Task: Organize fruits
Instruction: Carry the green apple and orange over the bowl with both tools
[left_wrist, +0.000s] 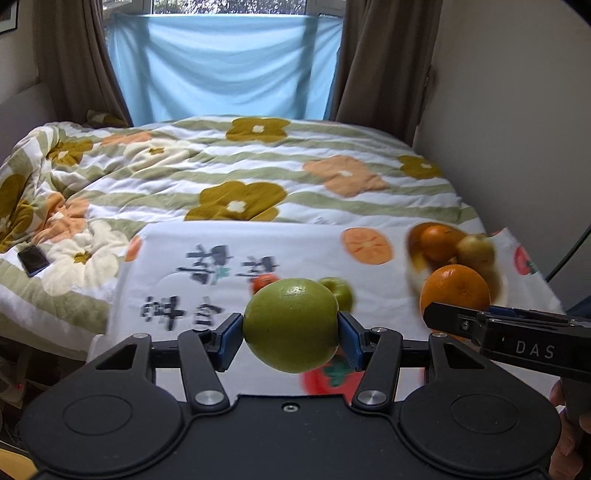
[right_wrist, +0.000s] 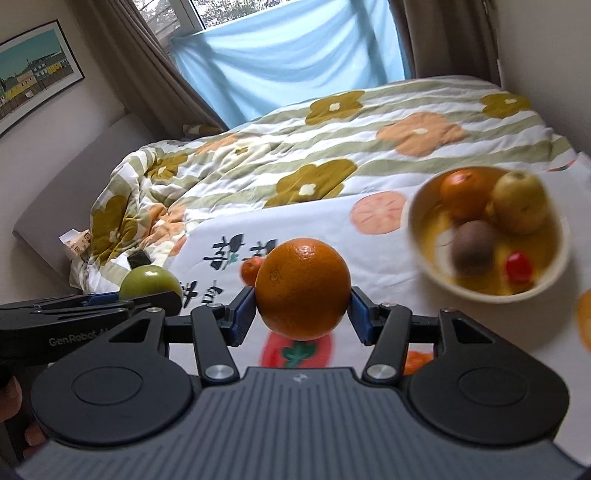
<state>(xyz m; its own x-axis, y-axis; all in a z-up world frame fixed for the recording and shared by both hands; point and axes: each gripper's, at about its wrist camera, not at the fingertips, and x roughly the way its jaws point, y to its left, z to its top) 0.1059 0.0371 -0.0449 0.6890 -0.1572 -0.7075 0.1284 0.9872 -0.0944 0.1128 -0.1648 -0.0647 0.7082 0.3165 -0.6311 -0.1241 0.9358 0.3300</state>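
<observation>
My left gripper (left_wrist: 291, 334) is shut on a large green apple (left_wrist: 291, 325) and holds it above the white printed cloth (left_wrist: 177, 258). My right gripper (right_wrist: 303, 314) is shut on an orange (right_wrist: 303, 288), also held above the cloth (right_wrist: 369, 258). The same orange shows at right in the left wrist view (left_wrist: 456, 288), and the green apple at left in the right wrist view (right_wrist: 149, 282). A cream bowl (right_wrist: 417, 236) at right holds an orange (right_wrist: 465, 197), a yellow apple (right_wrist: 521, 203), a kiwi (right_wrist: 472, 245) and a small red fruit (right_wrist: 519, 267).
A small green apple (left_wrist: 340, 291) and a small tangerine (left_wrist: 264, 282) lie on the cloth behind the held apple. A phone (left_wrist: 33, 260) lies on the flowered duvet (left_wrist: 258, 162) at left. A wall runs along the right side.
</observation>
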